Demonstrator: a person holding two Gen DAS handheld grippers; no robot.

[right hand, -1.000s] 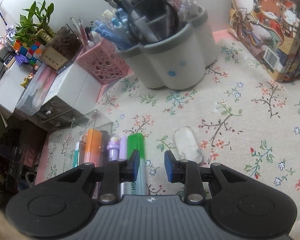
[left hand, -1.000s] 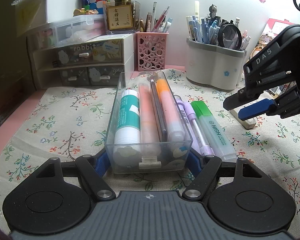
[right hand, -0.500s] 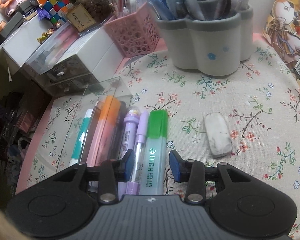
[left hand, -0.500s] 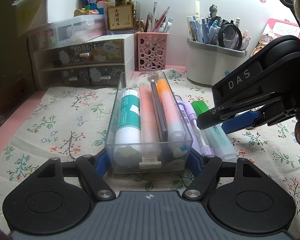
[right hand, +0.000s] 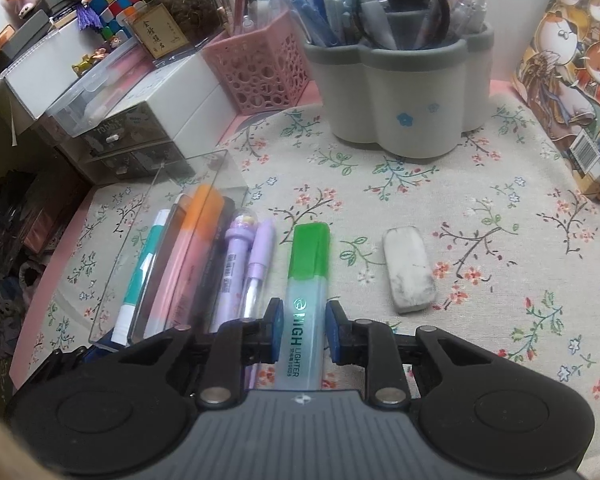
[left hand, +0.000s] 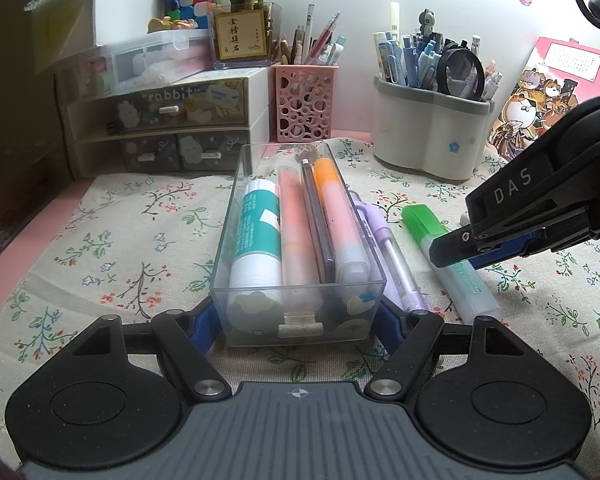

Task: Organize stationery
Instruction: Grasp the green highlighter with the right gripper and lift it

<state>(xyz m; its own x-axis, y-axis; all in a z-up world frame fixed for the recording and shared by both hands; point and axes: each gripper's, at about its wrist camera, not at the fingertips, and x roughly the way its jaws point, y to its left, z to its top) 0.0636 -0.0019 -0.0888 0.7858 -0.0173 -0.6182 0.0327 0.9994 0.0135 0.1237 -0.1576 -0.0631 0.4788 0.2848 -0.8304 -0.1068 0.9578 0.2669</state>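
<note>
A clear plastic drawer tray (left hand: 236,216) holds a teal glue stick (left hand: 256,236), a pink and an orange highlighter and a dark pen. My left gripper (left hand: 298,320) is shut on the tray's near end. Two purple pens (left hand: 392,256) and a green highlighter (left hand: 448,256) lie on the cloth to its right. My right gripper (right hand: 302,330) straddles the green highlighter (right hand: 306,280), its blue pads close on both sides with small gaps, jaws still open. It also shows in the left wrist view (left hand: 496,248).
A white eraser (right hand: 408,270) lies right of the highlighter. At the back stand a grey pen holder (left hand: 428,136), a pink mesh cup (left hand: 304,104), a rabbit drawer unit (left hand: 172,128) and a cartoon box (right hand: 572,80). The floral cloth (left hand: 112,240) covers the table.
My right gripper has moved left and down from near the eraser until its pads flank the green highlighter, which now lies slightly skewed away from the purple pens. The left gripper and tray have not moved.
</note>
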